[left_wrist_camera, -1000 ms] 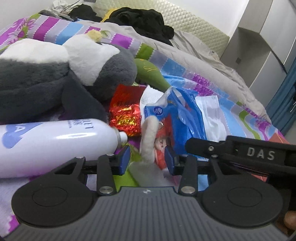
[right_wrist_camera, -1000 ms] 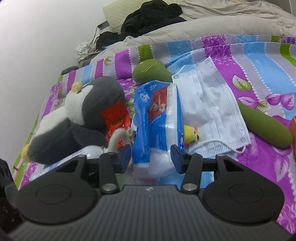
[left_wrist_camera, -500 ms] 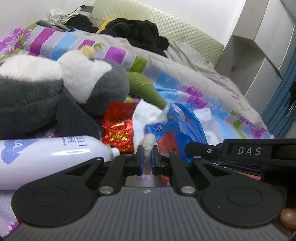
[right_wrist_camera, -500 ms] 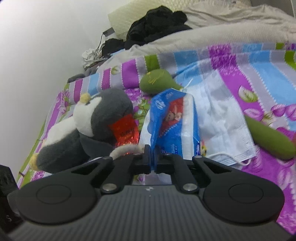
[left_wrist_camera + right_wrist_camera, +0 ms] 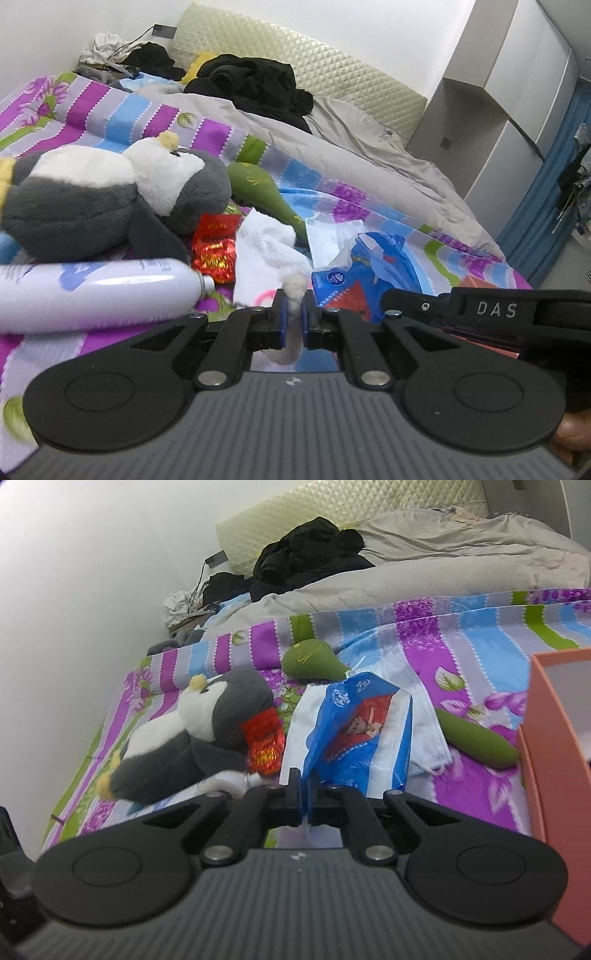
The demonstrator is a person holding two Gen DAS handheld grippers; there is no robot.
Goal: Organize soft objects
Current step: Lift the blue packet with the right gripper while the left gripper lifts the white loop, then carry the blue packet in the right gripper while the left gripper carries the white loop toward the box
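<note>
Now left tongs (image 5: 292,318) pinch a fluffy white strip (image 5: 294,291) (right tongs (image 5: 304,800) clamp the blue packet (image 5: 354,738)).

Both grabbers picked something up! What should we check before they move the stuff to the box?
1. Left gripper shut on the fluffy white toy: ok.
2. Right gripper shut on the blue tissue pack: ok, though only a thin edge of wrapper is pinched.
3. Tissue pack free of the face mask: cannot tell.
4. Orange box open: ok.
5. Penguin plush and spray can out of the way: cannot tell.
</note>
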